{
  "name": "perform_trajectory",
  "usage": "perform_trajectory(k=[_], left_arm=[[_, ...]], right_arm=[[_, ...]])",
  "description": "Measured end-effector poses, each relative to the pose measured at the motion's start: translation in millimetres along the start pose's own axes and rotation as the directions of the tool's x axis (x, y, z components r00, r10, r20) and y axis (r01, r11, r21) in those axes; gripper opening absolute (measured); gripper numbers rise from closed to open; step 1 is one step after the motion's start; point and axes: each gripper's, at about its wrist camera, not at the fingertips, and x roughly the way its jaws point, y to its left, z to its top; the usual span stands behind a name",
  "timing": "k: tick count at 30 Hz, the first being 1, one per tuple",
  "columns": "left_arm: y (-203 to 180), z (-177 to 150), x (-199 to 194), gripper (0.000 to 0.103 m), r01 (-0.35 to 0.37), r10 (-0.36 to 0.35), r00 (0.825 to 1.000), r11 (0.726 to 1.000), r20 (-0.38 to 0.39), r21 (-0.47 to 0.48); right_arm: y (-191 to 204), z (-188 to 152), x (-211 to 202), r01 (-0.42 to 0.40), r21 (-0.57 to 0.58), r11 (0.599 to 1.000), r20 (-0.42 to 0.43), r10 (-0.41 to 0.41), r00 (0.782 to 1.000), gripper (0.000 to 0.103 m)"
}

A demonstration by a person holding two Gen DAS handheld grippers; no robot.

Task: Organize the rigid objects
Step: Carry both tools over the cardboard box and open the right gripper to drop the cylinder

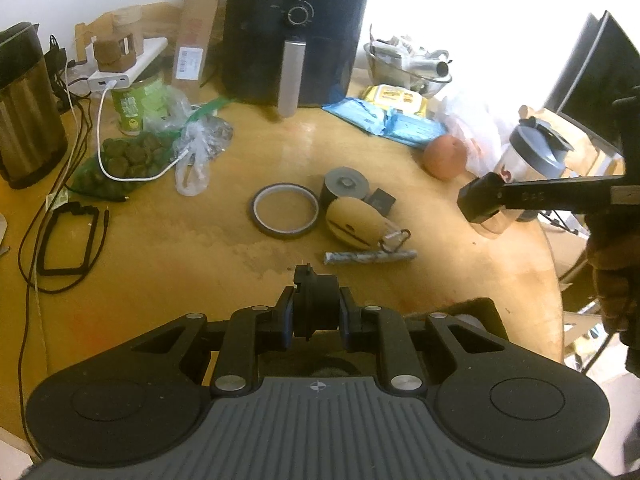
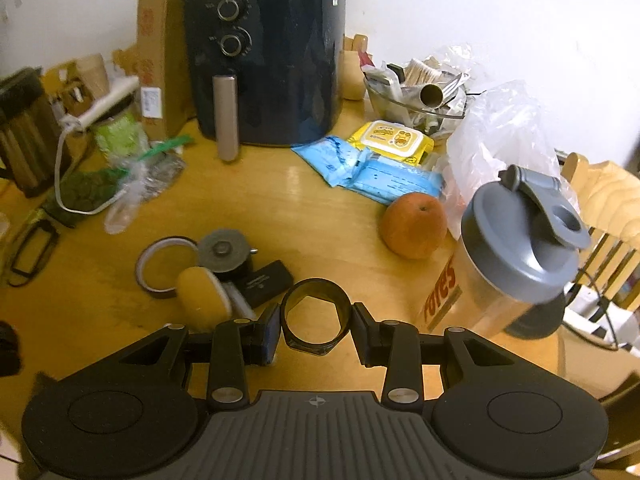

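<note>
My left gripper [image 1: 316, 312] is shut on a small black plastic part [image 1: 314, 304] held above the wooden table [image 1: 200, 248]. My right gripper [image 2: 316, 320] is shut on a black ring with a hexagonal hole [image 2: 316, 314]; one of its fingers [image 1: 480, 196] reaches in from the right in the left wrist view. On the table ahead lies a cluster: a tape ring [image 1: 285, 211], a grey round disc [image 1: 345, 184], a tan oval object [image 1: 352, 222], a small black block [image 1: 382, 201], a carabiner [image 1: 396, 238] and a grey stick [image 1: 370, 258].
A black air fryer [image 1: 296, 32] stands at the back. An orange [image 2: 414, 226], blue packets [image 2: 360, 170], a shaker bottle [image 2: 516, 256], a metal bowl of clutter [image 2: 420, 96], a bag of green balls [image 1: 128, 160], a green can [image 1: 134, 104], cables [image 1: 72, 216] and a dark jug [image 1: 26, 108] surround the middle.
</note>
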Motion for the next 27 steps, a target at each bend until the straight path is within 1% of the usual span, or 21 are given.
perform_trajectory(k=[4, 9, 11, 14, 17, 19, 23, 27], left_arm=[[-4.6, -6.4, -2.2, 0.022, 0.01, -0.01, 1.0, 1.0, -0.005, 0.0], [-8.5, -12.1, -3.9, 0.021, 0.021, -0.021, 1.0, 1.0, -0.011, 0.005], [-10.3, -14.2, -4.9, 0.022, 0.025, -0.025, 1.0, 1.0, -0.012, 0.007], [-12.6, -16.2, -5.6, 0.021, 0.031, -0.03, 0.999, 0.999, -0.013, 0.012], [-14.5, -18.3, -6.1, 0.021, 0.029, -0.029, 0.999, 0.999, -0.015, 0.018], [-15.1, -20.5, -6.3, 0.022, 0.026, -0.025, 1.0, 0.999, -0.018, 0.019], [-15.2, -26.6, -6.4, 0.021, 0.014, -0.014, 1.0, 1.0, -0.025, 0.01], [-15.9, -35.0, -6.0, 0.022, 0.003, -0.003, 0.999, 1.0, -0.044, 0.002]], right_arm=[[-1.8, -6.1, -19.9, -0.067, 0.031, 0.997, 0.016, 0.066, 0.998, 0.04], [-2.5, -13.4, -41.1, -0.166, 0.048, 0.985, 0.026, 0.165, 0.986, 0.04], [-2.7, -17.6, -47.4, -0.224, 0.049, 0.973, 0.026, 0.223, 0.974, 0.04], [-1.6, -26.6, -55.0, -0.307, 0.041, 0.951, 0.014, 0.307, 0.952, 0.04], [4.0, -35.8, -63.5, -0.366, 0.002, 0.931, -0.004, 0.366, 0.931, 0.04], [8.4, -42.7, -67.8, -0.389, -0.02, 0.921, -0.023, 0.388, 0.921, 0.04], [12.8, -57.3, -68.7, -0.399, -0.024, 0.917, -0.063, 0.397, 0.916, 0.04], [14.9, -73.1, -68.9, -0.425, -0.027, 0.905, -0.105, 0.42, 0.901, 0.04]])
